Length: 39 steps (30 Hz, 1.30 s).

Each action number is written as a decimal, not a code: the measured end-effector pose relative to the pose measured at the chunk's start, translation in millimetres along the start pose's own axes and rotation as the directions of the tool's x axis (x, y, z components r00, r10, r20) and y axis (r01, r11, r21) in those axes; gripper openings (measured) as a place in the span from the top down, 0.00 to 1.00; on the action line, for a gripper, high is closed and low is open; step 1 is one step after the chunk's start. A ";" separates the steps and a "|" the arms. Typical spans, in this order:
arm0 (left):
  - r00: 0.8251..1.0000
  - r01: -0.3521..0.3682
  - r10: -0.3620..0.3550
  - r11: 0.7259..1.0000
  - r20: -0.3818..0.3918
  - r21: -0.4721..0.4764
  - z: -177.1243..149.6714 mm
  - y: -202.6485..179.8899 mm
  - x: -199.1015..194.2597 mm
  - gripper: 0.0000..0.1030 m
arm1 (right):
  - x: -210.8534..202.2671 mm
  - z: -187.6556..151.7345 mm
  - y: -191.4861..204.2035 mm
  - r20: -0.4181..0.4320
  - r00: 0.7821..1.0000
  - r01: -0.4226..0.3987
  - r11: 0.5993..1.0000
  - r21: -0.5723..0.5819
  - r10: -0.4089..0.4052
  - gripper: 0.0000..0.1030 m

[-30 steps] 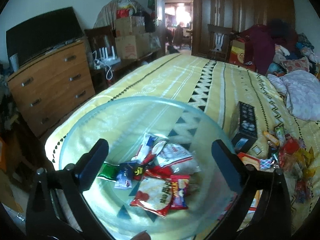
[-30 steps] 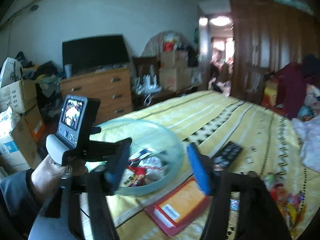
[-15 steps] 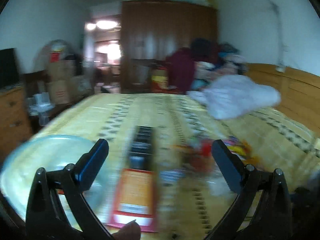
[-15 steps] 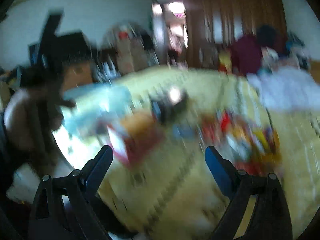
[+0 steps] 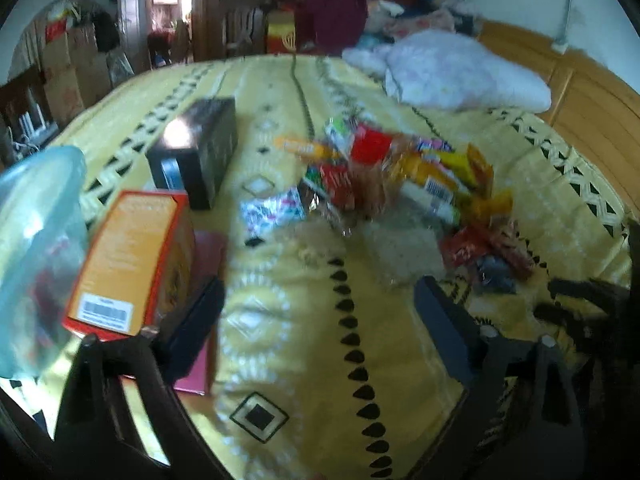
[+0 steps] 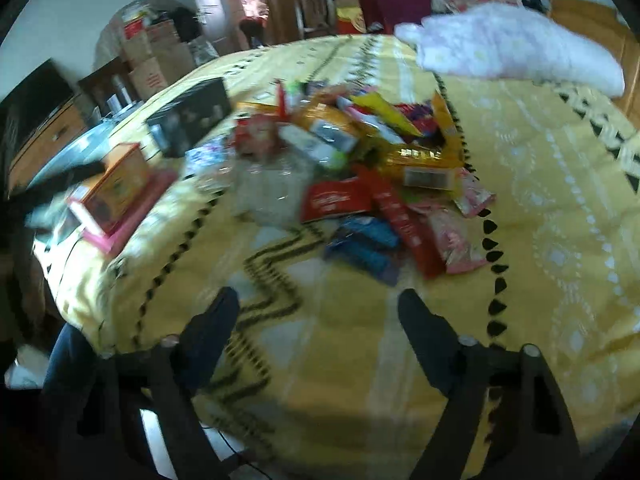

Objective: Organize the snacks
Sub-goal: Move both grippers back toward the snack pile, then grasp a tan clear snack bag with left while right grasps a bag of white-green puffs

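Note:
A heap of loose snack packets (image 5: pixel 404 188) lies on the yellow patterned bed cover (image 5: pixel 304 360); it shows in the right wrist view too (image 6: pixel 360 168). A clear glass bowl (image 5: pixel 36 256) with some snacks in it stands at the left edge. My left gripper (image 5: pixel 320 304) is open and empty, above the cover just short of the heap. My right gripper (image 6: pixel 318 312) is open and empty, in front of the heap's near side.
An orange box (image 5: pixel 128 264) lies on a pink flat box (image 5: pixel 204 312) beside the bowl. A black box (image 5: pixel 196 148) stands behind them. A white pillow (image 5: pixel 460 72) lies at the far right. A wooden dresser (image 6: pixel 44 140) stands beyond the bed's left edge.
Both grippers have swung right, away from the glass bowl, and now face the snack heap. Both stay open and empty.

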<state>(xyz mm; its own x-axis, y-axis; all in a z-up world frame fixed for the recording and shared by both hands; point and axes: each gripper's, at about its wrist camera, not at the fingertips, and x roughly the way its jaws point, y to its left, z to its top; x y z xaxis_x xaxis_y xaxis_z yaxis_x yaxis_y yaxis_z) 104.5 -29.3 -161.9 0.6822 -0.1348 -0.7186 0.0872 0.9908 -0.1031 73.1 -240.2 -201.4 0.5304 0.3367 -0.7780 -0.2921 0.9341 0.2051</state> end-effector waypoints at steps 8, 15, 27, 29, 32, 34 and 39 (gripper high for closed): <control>0.999 -0.002 0.003 1.000 0.042 -0.022 4.8 33.0 -36.2 0.14 | 81.8 40.1 59.5 -0.113 0.984 -0.163 0.942 -0.295 0.135 0.26; 0.986 0.153 -0.152 0.988 -0.069 0.013 -19.0 35.2 -59.7 0.13 | 149.6 86.2 72.0 -0.206 0.978 -0.107 0.755 -0.647 -0.038 0.21; 0.967 0.181 -0.184 0.983 -0.178 -0.033 -64.5 26.5 -43.5 0.14 | 167.8 99.4 82.5 -0.196 0.980 -0.109 0.713 -0.693 -0.041 0.32; 0.969 0.181 -0.179 0.983 -0.168 -0.003 -60.3 19.8 -39.3 0.14 | 151.2 105.1 73.0 -0.178 0.984 -0.131 0.767 -0.628 0.021 0.41; 0.968 0.201 -0.198 0.980 -0.151 0.002 -47.8 14.1 -25.0 0.14 | 125.4 110.5 59.6 -0.137 0.986 -0.151 0.834 -0.530 0.091 0.52; 0.969 0.209 -0.206 0.978 -0.136 0.013 -36.1 6.7 -11.0 0.14 | 102.7 115.0 49.3 -0.102 0.982 -0.188 0.876 -0.445 0.159 0.53; 0.971 0.218 -0.209 0.973 -0.115 0.078 -12.6 -16.8 25.9 0.15 | 46.1 106.7 18.4 0.014 0.963 -0.263 0.950 -0.165 0.269 0.55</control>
<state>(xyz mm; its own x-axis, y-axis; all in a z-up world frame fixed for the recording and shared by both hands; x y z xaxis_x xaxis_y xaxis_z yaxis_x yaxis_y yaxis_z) 111.6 -49.5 -187.5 0.5613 -0.3387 -0.7551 0.2903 0.9350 -0.2036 177.1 -194.9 -170.1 0.4431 0.5770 -0.6861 -0.5489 0.7797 0.3013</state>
